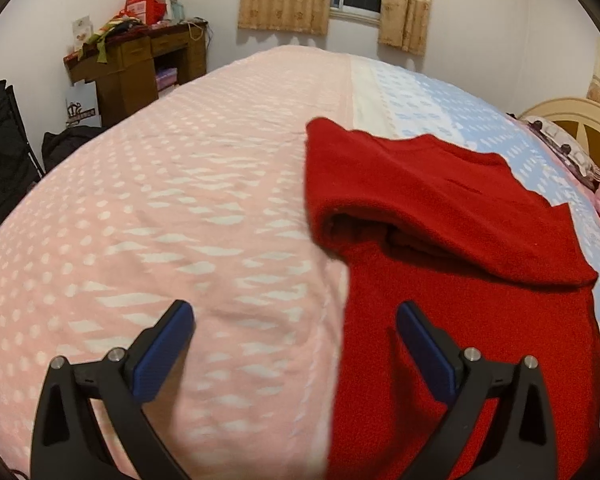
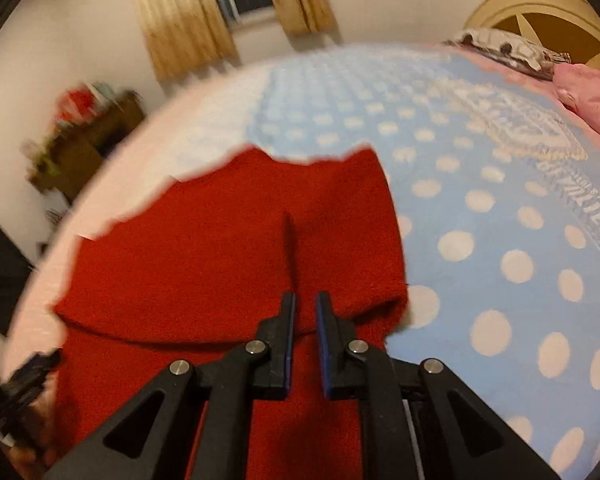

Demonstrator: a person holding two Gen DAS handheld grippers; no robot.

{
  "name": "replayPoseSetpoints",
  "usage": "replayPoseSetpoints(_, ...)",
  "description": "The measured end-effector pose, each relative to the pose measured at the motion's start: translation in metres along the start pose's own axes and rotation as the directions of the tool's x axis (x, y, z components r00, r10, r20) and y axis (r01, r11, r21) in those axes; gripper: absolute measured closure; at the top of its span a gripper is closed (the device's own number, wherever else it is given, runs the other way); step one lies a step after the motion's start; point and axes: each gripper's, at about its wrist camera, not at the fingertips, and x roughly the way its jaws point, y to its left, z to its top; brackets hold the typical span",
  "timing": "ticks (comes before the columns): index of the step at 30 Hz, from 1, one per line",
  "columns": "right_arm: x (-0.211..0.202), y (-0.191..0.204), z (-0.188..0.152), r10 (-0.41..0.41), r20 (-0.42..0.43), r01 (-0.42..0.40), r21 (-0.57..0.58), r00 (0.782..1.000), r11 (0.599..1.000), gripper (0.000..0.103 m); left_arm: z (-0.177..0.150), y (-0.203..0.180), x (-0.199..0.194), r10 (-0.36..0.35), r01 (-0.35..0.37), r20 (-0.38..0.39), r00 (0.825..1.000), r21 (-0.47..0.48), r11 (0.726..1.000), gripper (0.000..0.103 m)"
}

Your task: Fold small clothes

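Note:
A red knit garment (image 1: 440,216) lies on the bed, its upper part folded over onto the lower part; it also fills the middle of the right wrist view (image 2: 220,248). My left gripper (image 1: 296,316) is open and empty, just above the garment's left edge, with one finger over the pink blanket (image 1: 160,220) and the other over the red cloth. My right gripper (image 2: 305,300) hovers over the folded edge near the garment's right side, its jaws a narrow gap apart with nothing between them.
The bed cover is pink on the left and blue with white dots (image 2: 480,220) on the right. A cream headboard (image 2: 540,12) and pillows (image 2: 500,48) are at the far right. A cluttered wooden desk (image 1: 140,64) and black bags (image 1: 4,152) stand beyond the bed's left side.

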Motion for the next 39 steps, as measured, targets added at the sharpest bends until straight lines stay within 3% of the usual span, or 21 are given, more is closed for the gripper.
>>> replayPoseSetpoints(2,-0.036,-0.005,-0.005,0.043,0.062,-0.043,-0.010,0.997,0.999,0.093,-0.001,0.009,-0.012,-0.021,0.021,0.000,1.000,0.011,1.000,0.000)
replayPoseSetpoints(5,-0.072,-0.013,-0.018,0.113,0.071,-0.113,-0.009,0.991,0.994,0.093,-0.008,0.018,-0.030,-0.046,0.046,0.003,0.999,0.046,0.998,0.000)
replayPoseSetpoints(9,-0.094,-0.020,-0.044,0.216,0.019,-0.216,0.029,0.976,0.976,0.092,-0.027,0.017,-0.048,-0.086,0.086,-0.010,0.996,0.116,0.989,0.000)
replayPoseSetpoints(14,-0.103,-0.028,-0.094,0.281,-0.059,-0.272,0.124,0.958,0.954,0.089,-0.058,0.004,-0.066,-0.116,0.117,-0.019,0.993,0.243,0.963,0.000)
replayPoseSetpoints(15,-0.103,-0.031,-0.102,0.295,-0.071,-0.282,0.145,0.953,0.948,0.075,-0.064,0.002,-0.070,-0.112,0.112,-0.012,0.994,0.268,0.957,0.000)
replayPoseSetpoints(16,-0.103,-0.034,-0.111,0.324,-0.071,-0.307,0.178,0.943,0.935,0.049,-0.066,-0.001,-0.073,-0.109,0.107,-0.008,0.994,0.283,0.953,0.000)
replayPoseSetpoints(18,-0.108,-0.043,-0.126,0.399,-0.043,-0.375,0.261,0.916,0.890,0.035,-0.076,-0.004,-0.080,-0.110,0.106,-0.007,0.994,0.312,0.944,0.000)
replayPoseSetpoints(20,-0.114,-0.049,-0.135,0.418,-0.041,-0.387,0.307,0.908,0.870,0.035,-0.082,-0.002,-0.083,-0.124,0.126,-0.025,0.992,0.312,0.942,0.000)
replayPoseSetpoints(22,-0.120,-0.047,-0.142,0.345,-0.073,-0.317,0.257,0.936,0.913,0.035,-0.089,-0.001,-0.084,-0.153,0.166,-0.065,0.986,0.310,0.936,0.000)
replayPoseSetpoints(27,-0.121,-0.046,-0.158,0.295,-0.167,-0.260,0.204,0.941,0.944,0.036,-0.108,0.003,-0.090,-0.217,0.252,-0.144,0.966,0.304,0.919,0.002)
replayPoseSetpoints(29,-0.120,-0.047,-0.164,0.275,-0.196,-0.238,0.192,0.941,0.952,0.041,-0.117,0.003,-0.092,-0.244,0.288,-0.174,0.954,0.306,0.908,0.003)
replayPoseSetpoints(31,-0.119,-0.045,-0.172,0.264,-0.227,-0.225,0.185,0.938,0.957,0.054,-0.123,0.000,-0.096,-0.255,0.303,-0.182,0.950,0.333,0.893,0.004)
replayPoseSetpoints(34,-0.123,-0.037,-0.179,0.236,-0.250,-0.208,0.135,0.939,0.969,0.058,-0.134,-0.003,-0.100,-0.298,0.366,-0.240,0.924,0.328,0.871,0.008)
replayPoseSetpoints(37,-0.127,-0.022,-0.186,0.229,-0.313,-0.220,0.062,0.922,0.973,0.061,-0.140,-0.003,-0.107,-0.311,0.377,-0.234,0.921,0.338,0.862,0.013)
replayPoseSetpoints(39,-0.130,-0.013,-0.190,0.193,-0.337,-0.206,-0.004,0.922,0.979,0.062,-0.139,0.001,-0.109,-0.330,0.393,-0.233,0.915,0.319,0.863,0.023)
